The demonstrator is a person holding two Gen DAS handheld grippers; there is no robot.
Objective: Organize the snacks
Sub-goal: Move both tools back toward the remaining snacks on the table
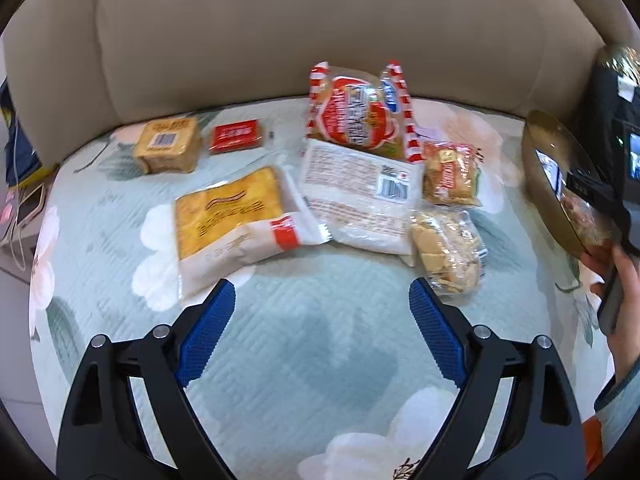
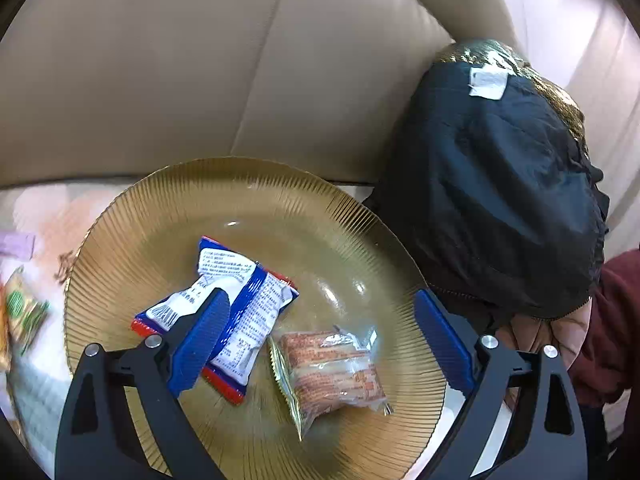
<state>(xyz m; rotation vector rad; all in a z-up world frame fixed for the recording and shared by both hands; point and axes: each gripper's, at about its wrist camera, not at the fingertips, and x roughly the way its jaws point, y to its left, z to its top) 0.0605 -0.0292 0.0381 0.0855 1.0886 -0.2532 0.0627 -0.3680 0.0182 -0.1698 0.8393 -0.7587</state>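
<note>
Several snack packets lie on a floral quilt (image 1: pixel 304 360) in the left wrist view: a yellow bread packet (image 1: pixel 228 208), a white barcode packet (image 1: pixel 360 188), a red-and-white striped bag (image 1: pixel 356 116) and a clear cracker pack (image 1: pixel 448 248). My left gripper (image 1: pixel 322 286) hangs open just short of them, with nothing between its fingers. In the right wrist view a ribbed gold plate (image 2: pixel 160 208) holds a blue-and-white packet (image 2: pixel 248 304) and a clear orange wafer pack (image 2: pixel 336 372). My right gripper (image 2: pixel 323 296) stands open above the plate, its pads touching neither packet.
A yellow cake block (image 1: pixel 168 144), a small red packet (image 1: pixel 236 134) and a small biscuit pack (image 1: pixel 452 178) also lie on the quilt. The beige sofa back (image 1: pixel 280 32) rises behind. A black jacket (image 2: pixel 500 192) lies right of the plate. A person's hand (image 1: pixel 624 280) shows at the right edge.
</note>
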